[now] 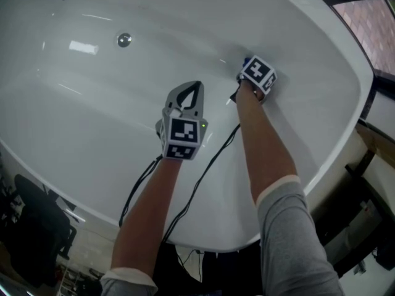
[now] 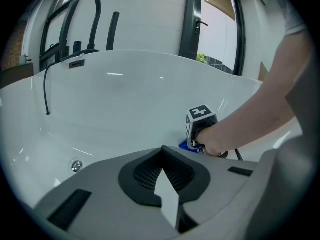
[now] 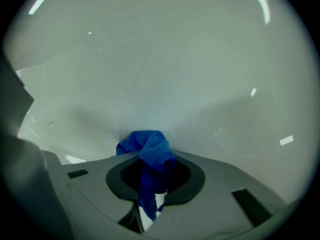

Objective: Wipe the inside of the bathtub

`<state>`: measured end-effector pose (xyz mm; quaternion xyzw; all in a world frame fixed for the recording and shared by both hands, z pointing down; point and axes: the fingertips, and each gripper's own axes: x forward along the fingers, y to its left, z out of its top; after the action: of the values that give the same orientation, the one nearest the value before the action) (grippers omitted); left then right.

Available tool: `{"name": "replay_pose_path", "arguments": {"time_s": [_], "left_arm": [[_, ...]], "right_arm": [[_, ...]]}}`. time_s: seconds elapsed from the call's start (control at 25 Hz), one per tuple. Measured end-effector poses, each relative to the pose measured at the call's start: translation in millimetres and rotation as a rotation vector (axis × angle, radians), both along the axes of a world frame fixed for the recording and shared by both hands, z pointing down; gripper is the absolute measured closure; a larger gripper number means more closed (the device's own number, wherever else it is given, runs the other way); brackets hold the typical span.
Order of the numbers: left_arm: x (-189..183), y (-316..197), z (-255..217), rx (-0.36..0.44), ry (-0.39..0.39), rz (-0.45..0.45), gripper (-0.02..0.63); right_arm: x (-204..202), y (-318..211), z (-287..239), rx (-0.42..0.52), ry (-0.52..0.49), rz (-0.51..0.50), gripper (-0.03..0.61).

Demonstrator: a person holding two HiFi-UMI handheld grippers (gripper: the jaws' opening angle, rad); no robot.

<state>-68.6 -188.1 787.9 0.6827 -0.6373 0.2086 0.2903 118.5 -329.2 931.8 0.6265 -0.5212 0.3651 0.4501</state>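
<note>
One glossy white bathtub [image 1: 86,122] stands beside a brick-patterned surface [image 1: 373,23].

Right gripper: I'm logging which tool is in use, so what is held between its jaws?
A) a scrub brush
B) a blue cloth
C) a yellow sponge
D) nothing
B: the right gripper view shows the right gripper with its jaws closed on a bunched blue cloth, which points at the white bathtub wall.
</note>
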Motion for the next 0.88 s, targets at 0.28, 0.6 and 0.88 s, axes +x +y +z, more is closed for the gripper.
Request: {"name": "replay_pose_path", "arguments": {"time_s": [0.28, 0.6, 0.88], "left_arm": [[13.4, -10.8, -42.7, 0.031, 0.016, 0.027, 0.609], [35.5, -32.8, -99.3, 0.075, 0.013, 0.087, 0.609], [55.8, -47.1, -153.5, 0.115, 0.004, 0.135, 0.609]], "right_arm": [[30.9, -16.9, -54.5, 0.062, -0.026, 0.116, 0.517], [56.0, -39.1, -120.1, 0.135, -0.094, 0.201, 0.517], [82.3, -39.9, -188.0, 0.124, -0.092, 0.280, 0.517]]}}
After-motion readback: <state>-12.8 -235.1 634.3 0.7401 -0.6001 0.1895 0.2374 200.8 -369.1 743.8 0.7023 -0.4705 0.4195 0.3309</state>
